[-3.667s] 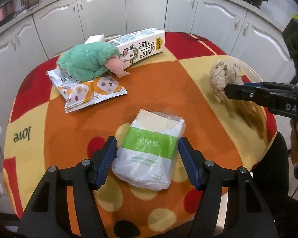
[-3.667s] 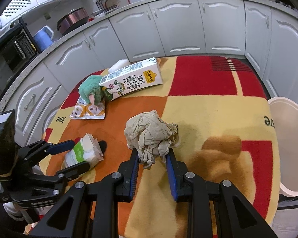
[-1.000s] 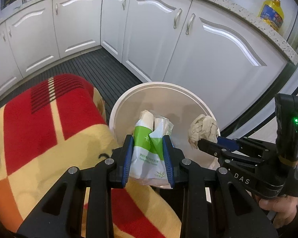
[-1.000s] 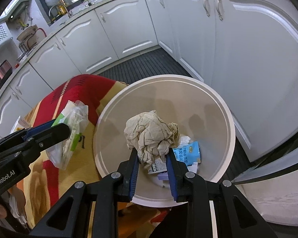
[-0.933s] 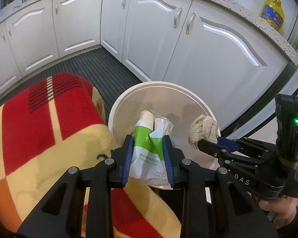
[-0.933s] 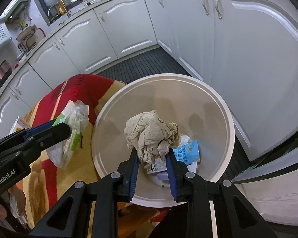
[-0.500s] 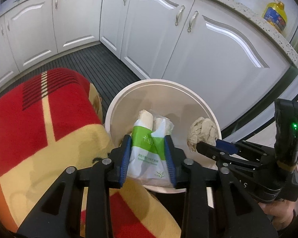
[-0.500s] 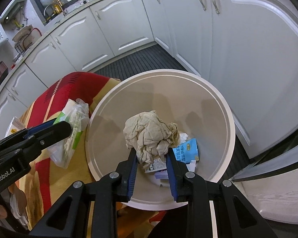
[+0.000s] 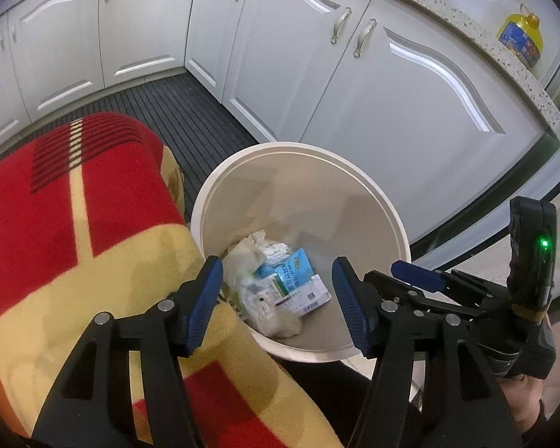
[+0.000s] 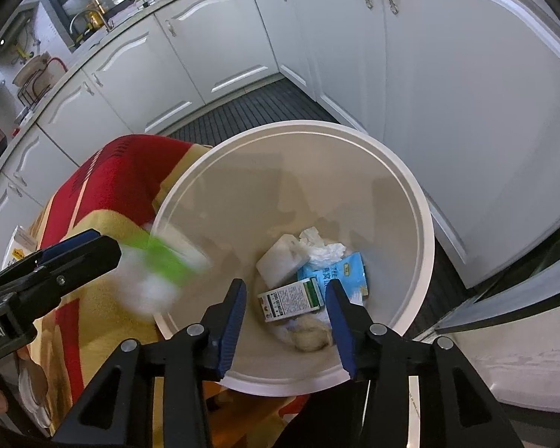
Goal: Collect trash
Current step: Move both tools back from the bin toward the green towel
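Note:
Both grippers hang open over a white round trash bin point(image 9: 392, 216) beside the table. My left gripper point(image 9: 276, 298) is open and empty. My right gripper point(image 10: 285, 317) is open and empty. The green-and-white tissue pack point(image 10: 156, 265) is a blur in mid-air, falling just under the left gripper's fingers point(image 10: 82, 257) at the bin's rim point(image 10: 425, 224). The crumpled brown paper point(image 10: 310, 336) lies at the bin's bottom among a blue packet point(image 10: 336, 272), a small carton point(image 10: 291, 298) and white tissues point(image 9: 268, 246).
A red, yellow and orange cloth covers the table point(image 9: 56, 224) left of the bin. White cabinet doors point(image 9: 392, 93) curve around behind, with dark slatted floor point(image 9: 160, 108) between. A yellow oil bottle point(image 9: 520, 37) stands on the counter.
Both grippers have opened. The tissue pack has left the left gripper and is falling into the bin. The brown paper has dropped from the right gripper to the bin's bottom.

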The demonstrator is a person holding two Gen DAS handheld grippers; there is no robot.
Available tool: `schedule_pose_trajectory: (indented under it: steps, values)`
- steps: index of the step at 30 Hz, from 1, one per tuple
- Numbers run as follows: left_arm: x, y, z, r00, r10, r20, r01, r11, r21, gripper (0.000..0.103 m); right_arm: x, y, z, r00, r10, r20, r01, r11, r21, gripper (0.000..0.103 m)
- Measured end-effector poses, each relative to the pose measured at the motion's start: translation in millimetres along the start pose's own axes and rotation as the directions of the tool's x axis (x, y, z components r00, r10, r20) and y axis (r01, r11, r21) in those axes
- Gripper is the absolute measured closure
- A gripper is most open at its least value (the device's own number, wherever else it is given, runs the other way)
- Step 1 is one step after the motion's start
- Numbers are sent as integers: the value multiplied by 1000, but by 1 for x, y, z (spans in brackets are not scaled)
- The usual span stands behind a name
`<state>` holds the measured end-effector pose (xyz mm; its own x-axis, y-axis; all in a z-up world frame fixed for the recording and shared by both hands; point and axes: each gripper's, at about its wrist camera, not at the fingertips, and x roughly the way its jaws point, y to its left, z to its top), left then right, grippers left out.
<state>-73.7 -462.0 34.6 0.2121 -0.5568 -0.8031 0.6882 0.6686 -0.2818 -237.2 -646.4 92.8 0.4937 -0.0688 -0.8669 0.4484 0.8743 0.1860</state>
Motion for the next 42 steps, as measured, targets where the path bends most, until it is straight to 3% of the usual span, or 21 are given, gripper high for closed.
schedule_pose_trajectory:
  steps: [9,22,29,31,33,42]
  values:
    - [-5,-1,-3,1000,13,3,-13,1000,-1,43,-3,-1,-3,1000,-2,-3,2,1000,5,56]
    - [-47,7,-19,995,73,69,-74,997,4,43,-21,21,-5,1000,4,22,-3,999,-46,56]
    - [-75,22,-35,990,105,97,-103,994,-23,43,-37,49,-11,999,30,34,-27,996,-81,55]
    - [-84,28,-41,989,112,98,-109,993,-36,43,-40,60,-13,998,52,31,-49,995,-87,51]
    - [-94,35,-48,988,122,99,-118,992,-48,43,-42,67,-15,997,74,37,-71,994,-83,37]
    - [-149,83,-90,978,173,119,-156,978,-139,43,-44,128,-25,991,134,26,-127,975,-181,37]
